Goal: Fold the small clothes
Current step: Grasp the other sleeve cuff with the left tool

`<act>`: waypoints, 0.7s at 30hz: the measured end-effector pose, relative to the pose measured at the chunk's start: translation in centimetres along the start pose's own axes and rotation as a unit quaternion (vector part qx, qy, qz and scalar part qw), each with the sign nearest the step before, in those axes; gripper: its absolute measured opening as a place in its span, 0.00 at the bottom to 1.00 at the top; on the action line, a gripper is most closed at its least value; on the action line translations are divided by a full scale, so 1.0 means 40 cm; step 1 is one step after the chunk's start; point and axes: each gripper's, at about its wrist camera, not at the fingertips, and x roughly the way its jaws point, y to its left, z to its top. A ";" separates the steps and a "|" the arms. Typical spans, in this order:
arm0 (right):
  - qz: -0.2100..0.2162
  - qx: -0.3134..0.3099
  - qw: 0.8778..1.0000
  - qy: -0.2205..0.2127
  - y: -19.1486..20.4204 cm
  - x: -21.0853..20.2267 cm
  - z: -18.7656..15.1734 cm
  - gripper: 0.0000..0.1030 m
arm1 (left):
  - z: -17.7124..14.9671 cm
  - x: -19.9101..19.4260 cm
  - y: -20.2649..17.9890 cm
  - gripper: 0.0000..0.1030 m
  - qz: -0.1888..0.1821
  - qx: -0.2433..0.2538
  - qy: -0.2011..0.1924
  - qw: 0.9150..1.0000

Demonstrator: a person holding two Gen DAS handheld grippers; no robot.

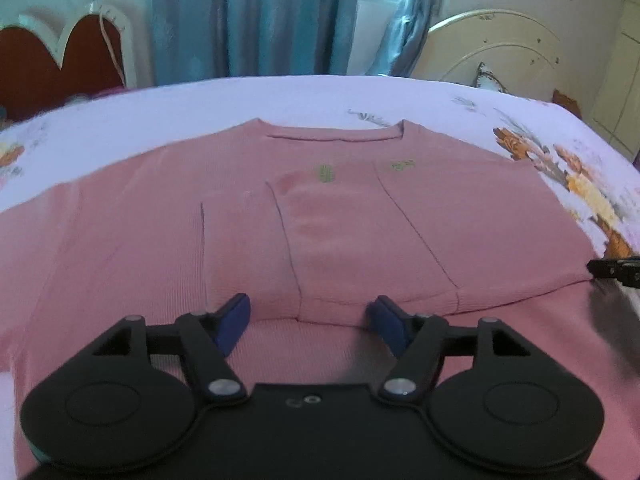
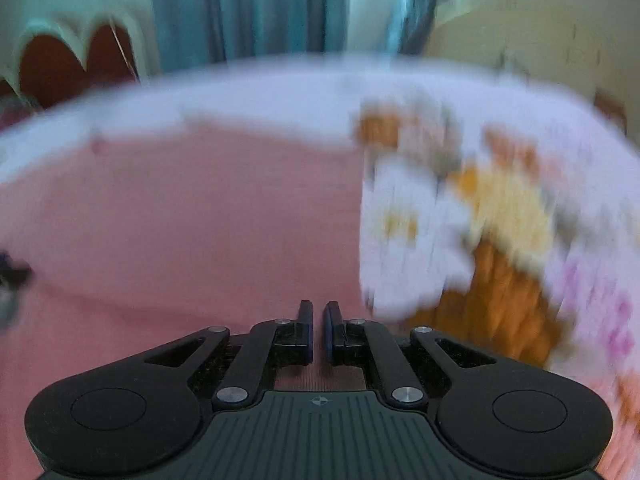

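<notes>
A pink knit sweater (image 1: 340,224) lies spread flat on the bed, neckline at the far side, sleeves folded in over the body. My left gripper (image 1: 308,322) is open just above the sweater's near hem, holding nothing. My right gripper (image 2: 318,332) is nearly closed over the sweater's right edge (image 2: 192,220); the view is blurred and I cannot tell whether cloth is pinched. Its tip also shows in the left wrist view (image 1: 616,270) at the sweater's right edge.
The bed sheet (image 1: 280,100) is pale lilac with orange flowers (image 1: 576,184) on the right. Blue curtains (image 1: 248,16), a red and cream headboard (image 1: 60,56) and a cream footboard (image 1: 496,44) stand beyond the bed.
</notes>
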 end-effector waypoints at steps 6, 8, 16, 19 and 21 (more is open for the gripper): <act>-0.014 0.045 0.998 -0.052 0.043 -0.066 0.009 0.80 | -0.039 -0.087 0.112 0.81 0.055 -0.051 -0.028 0.997; 0.005 0.038 0.997 -0.060 0.065 -0.077 0.009 0.79 | -0.063 -0.132 0.194 0.80 0.082 -0.090 -0.042 0.992; 0.070 0.055 0.995 -0.040 0.151 -0.063 0.004 0.35 | -0.211 -0.297 0.643 0.58 0.194 -0.335 -0.079 0.919; 0.077 0.059 0.995 -0.030 0.179 -0.047 0.004 0.35 | -0.265 -0.341 0.791 0.44 0.182 -0.417 -0.111 0.884; 0.076 0.056 0.995 -0.029 0.202 -0.048 0.006 0.35 | -0.275 -0.353 0.862 0.44 0.169 -0.454 -0.132 0.865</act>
